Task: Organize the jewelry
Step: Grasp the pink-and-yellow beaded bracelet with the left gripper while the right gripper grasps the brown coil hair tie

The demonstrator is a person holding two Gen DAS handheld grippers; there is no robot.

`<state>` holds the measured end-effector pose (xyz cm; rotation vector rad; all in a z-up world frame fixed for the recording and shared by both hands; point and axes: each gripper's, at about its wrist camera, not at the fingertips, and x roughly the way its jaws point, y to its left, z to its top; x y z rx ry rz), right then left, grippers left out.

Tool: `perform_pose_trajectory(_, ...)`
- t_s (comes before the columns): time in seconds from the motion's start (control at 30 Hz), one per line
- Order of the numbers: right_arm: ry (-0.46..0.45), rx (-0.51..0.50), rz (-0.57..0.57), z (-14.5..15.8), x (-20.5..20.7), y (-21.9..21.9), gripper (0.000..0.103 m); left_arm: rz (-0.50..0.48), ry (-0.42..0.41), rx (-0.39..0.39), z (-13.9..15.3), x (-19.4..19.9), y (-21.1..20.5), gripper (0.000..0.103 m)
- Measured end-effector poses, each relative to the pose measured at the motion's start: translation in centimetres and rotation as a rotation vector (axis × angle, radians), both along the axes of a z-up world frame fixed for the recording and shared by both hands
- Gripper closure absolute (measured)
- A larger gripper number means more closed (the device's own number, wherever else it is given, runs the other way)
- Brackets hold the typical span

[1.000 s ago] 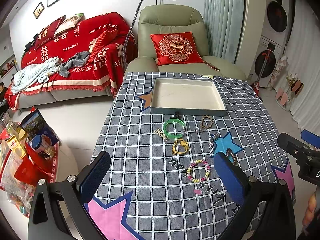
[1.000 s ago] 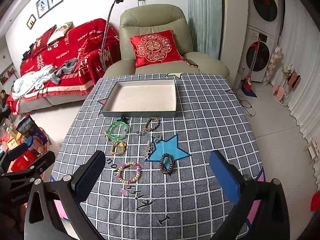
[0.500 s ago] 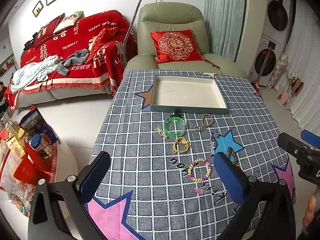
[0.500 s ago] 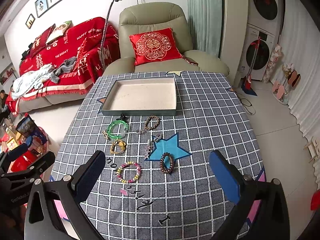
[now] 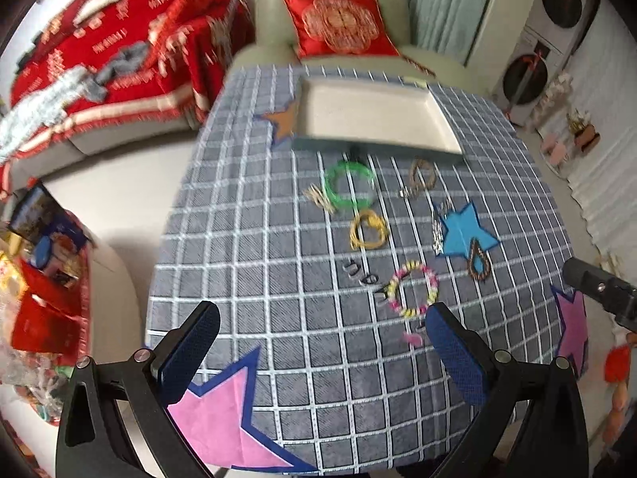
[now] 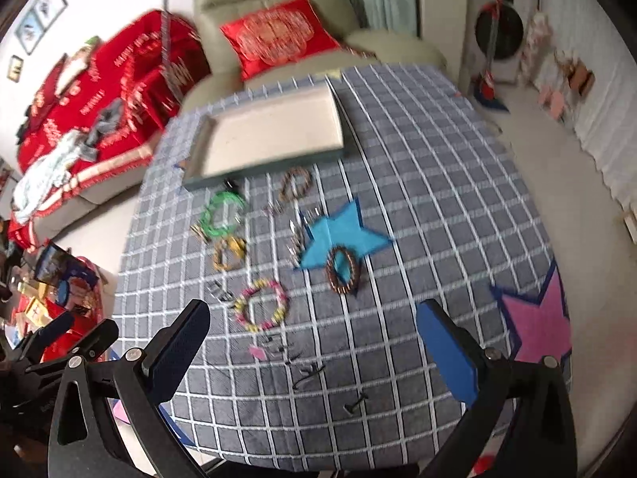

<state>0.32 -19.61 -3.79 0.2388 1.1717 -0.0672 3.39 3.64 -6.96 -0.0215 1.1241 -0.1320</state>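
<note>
a table under a grey checked tablecloth [image 5: 278, 263] with star patches fills both views; its near edge runs just beneath the grippers and its right edge drops to bare floor. at the far end, near the back edge, sits a shallow rectangular tray [image 5: 374, 147] with nothing visible inside it; both views are blurred. the right half of the cloth lies open past the blue star patch [image 6: 342, 235].

left gripper [image 5: 318, 354] hangs over the near left part of the table, fingers spread wide, nothing between them. right gripper [image 6: 314, 350] hangs over the near middle, fingers likewise wide apart and holding nothing.

the jewelry lies loose between tray and grippers: a green bangle [image 5: 349, 184] just in front of the tray, a brown beaded bracelet [image 5: 423, 172] beside it to the right, a yellow bracelet [image 5: 368, 230] nearer, a dark beaded bracelet [image 6: 342, 270] on the blue star's lower point, and a pink-and-yellow beaded bracelet [image 6: 260, 305] closest to both grippers. a silvery chain [image 6: 295, 243] lies along the star's left edge.
</note>
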Motion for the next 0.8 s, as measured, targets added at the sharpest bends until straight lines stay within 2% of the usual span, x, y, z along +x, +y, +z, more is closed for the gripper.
perform_pose_trajectory(0.1, 0.095, -0.001, -0.016, -1.8, 0.9, -0.5, 0.0, -0.027, 0.047, -0.016, -1.7, 0.9, -0.1, 0.0)
perform_pose_trajectory(0.3, 0.207, 0.002, -0.058, -6.0, 2.6, -2.3, 0.0, -0.113, 0.131, 0.029, -6.3, 3.0, -3.1, 0.0)
perform_pose_trajectory(0.53, 0.281, -0.001, -0.038, -10.2, 6.3, -3.0, 0.0, -0.128, 0.167, 0.042, -9.2, 5.1, -6.0, 0.0)
perform_pose_trajectory(0.8, 0.328, 0.02, -0.016, -13.2, 9.7, -3.0, 0.0, -0.124, 0.196, 0.046, -11.3, 7.2, -7.6, 0.002)
